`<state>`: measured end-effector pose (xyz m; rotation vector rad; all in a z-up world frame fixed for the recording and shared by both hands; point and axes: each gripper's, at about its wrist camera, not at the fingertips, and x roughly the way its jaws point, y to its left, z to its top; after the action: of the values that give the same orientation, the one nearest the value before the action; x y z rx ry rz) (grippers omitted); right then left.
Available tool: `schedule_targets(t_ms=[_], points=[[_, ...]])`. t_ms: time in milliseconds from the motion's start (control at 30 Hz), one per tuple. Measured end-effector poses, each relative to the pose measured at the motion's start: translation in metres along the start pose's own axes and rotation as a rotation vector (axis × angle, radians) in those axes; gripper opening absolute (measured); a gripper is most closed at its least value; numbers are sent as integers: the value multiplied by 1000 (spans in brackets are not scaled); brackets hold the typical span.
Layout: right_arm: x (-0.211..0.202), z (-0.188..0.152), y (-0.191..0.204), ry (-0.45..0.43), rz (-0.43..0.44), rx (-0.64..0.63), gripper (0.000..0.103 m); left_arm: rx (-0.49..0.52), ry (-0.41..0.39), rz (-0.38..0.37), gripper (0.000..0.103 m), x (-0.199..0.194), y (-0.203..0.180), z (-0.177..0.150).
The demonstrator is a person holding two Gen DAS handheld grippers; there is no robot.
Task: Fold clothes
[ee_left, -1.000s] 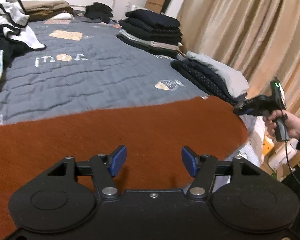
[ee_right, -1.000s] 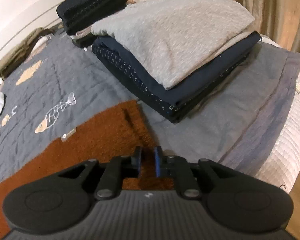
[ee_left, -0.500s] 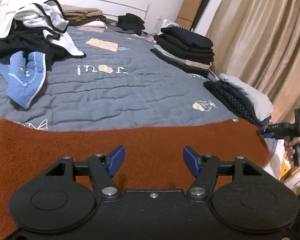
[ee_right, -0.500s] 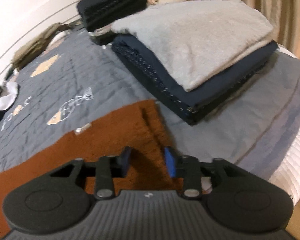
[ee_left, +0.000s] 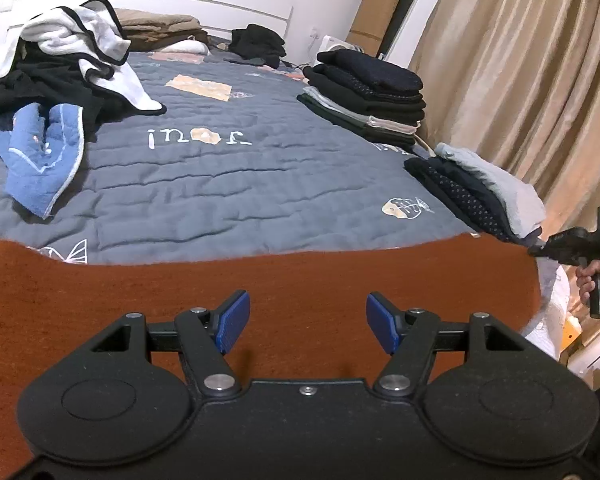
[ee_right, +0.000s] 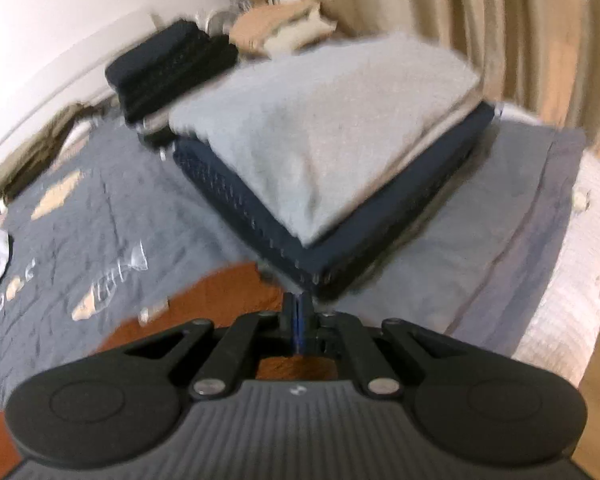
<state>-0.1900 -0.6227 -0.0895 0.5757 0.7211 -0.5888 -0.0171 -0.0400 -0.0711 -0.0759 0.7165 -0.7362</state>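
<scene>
A rust-brown fuzzy garment (ee_left: 300,292) lies flat across the near end of the bed. My left gripper (ee_left: 307,322) is open and empty, hovering over its middle. In the left wrist view my right gripper (ee_left: 568,245) shows at the garment's far right corner, held by a hand. In the right wrist view the right gripper (ee_right: 298,320) has its jaws pressed together at the garment's corner (ee_right: 228,292); the frame is blurred and I cannot see cloth between the pads.
A folded stack, grey on navy (ee_right: 320,152), lies just beyond the right gripper. A taller dark folded stack (ee_left: 368,96) sits farther back. Unfolded clothes (ee_left: 56,80) and a blue piece (ee_left: 40,156) lie at the left. Curtains (ee_left: 532,60) hang right of the bed.
The left gripper rose and pulled back, showing more of the bed. The right gripper opened half a second ago and has shut again at the garment's corner.
</scene>
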Motion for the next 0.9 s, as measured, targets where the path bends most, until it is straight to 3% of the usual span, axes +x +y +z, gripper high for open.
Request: schedule_targets(t_ms=[67,167,300,400,600,900], points=[[12,-2,1,60,-43,-29,4,0,12,3,64,1,2,1],[10,-5,2,19,-57,-50,7,7,7,32,68,-4,10,6],[-4,-7,7,-24,-15,-17,27,-28,-26,110,69,-19,36,16],[-16,-13,26,-59,6,-39,34,-102,-48,175,69,-35,64,20],[-35,-43,99,-43,175,-89,40,-184,-59,276,70,-55,100,20],[-44,-94,224,15,372,-214,45,-181,10,365,70,-65,124,5]])
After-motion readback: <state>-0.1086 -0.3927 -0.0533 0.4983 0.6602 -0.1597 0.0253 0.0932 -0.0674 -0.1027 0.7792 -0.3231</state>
